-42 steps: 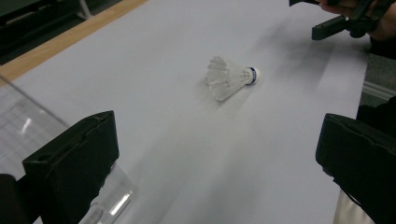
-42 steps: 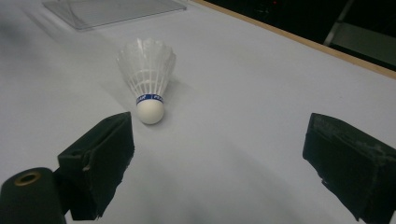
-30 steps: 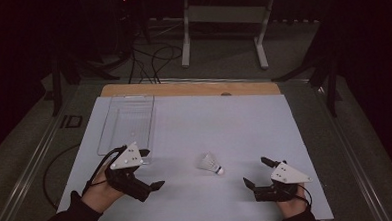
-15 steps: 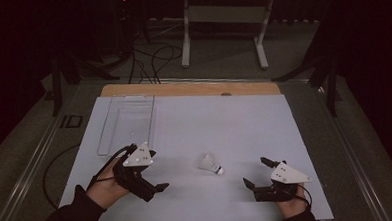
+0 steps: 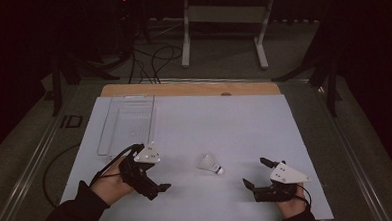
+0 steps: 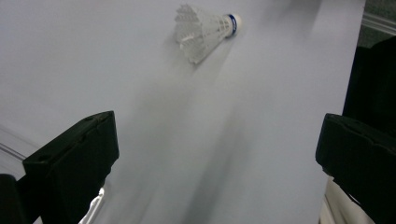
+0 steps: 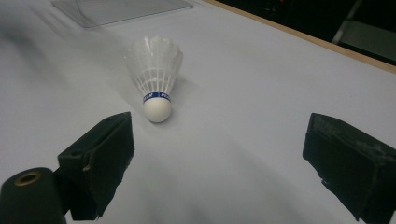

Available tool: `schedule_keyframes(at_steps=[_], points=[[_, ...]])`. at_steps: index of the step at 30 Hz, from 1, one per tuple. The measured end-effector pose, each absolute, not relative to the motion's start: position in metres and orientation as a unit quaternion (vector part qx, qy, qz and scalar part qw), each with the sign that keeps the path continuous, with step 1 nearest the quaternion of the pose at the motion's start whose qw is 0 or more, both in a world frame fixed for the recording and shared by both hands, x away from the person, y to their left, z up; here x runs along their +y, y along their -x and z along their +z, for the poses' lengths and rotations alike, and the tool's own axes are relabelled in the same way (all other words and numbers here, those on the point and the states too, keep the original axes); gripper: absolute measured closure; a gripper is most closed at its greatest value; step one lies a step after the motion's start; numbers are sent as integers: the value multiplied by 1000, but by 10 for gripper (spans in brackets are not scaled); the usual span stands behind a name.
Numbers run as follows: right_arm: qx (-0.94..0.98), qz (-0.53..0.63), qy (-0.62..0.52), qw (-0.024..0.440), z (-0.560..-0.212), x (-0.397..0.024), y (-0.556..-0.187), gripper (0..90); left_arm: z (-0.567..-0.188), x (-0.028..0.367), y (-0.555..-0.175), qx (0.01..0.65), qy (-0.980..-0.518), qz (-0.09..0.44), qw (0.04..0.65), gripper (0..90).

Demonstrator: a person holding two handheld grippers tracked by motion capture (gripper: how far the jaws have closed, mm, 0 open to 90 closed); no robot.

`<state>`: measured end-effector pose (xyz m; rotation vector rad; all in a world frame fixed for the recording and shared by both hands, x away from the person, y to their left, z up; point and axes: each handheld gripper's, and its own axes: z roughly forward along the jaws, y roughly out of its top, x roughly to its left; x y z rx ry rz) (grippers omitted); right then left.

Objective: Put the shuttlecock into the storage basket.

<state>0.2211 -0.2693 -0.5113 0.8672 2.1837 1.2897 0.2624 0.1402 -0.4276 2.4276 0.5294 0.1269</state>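
Note:
A white shuttlecock (image 5: 210, 163) with a blue band and a white cork lies on its side on the white table top (image 5: 224, 124), between my two grippers. My left gripper (image 5: 154, 175) is to its left, held in a hand, open and holding nothing. In the left gripper view the shuttlecock (image 6: 203, 30) lies far ahead of the wide-apart jaws of the left gripper (image 6: 219, 144). My right gripper (image 5: 254, 172) rests near the front right, open. In the right gripper view the shuttlecock (image 7: 156, 77) lies close ahead, cork towards the right gripper (image 7: 219, 154).
A clear plastic tray (image 5: 127, 123) lies at the back left of the table; its corner (image 7: 121, 8) shows in the right gripper view. A wooden strip (image 5: 188, 89) runs along the far edge. A metal stand (image 5: 225, 19) and cables are on the floor beyond.
My left gripper has moved a little to the right, towards the shuttlecock. The right gripper and the shuttlecock have stayed where they were.

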Motion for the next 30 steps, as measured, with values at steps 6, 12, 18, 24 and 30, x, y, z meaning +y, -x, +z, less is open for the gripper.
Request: schedule_keyframes(at_steps=[6, 12, 18, 24, 30], points=[[793, 469, -315, 228, -511, -270, -221, 89, -429, 138, -266, 207, -929, 43, 305, 1], [793, 469, -315, 226, -512, -270, -221, 89, -433, 129, -267, 200, -947, 53, 247, 1], [794, 469, -315, 225, -512, -270, -221, 89, -436, 122, -269, 187, -956, 38, 223, 1], [793, 469, -315, 227, -511, -270, -221, 88, -436, 118, -273, 171, -962, 16, 213, 1], [793, 468, -316, 228, -511, -270, -221, 89, -435, 111, -276, 158, -966, 7, 203, 2]])
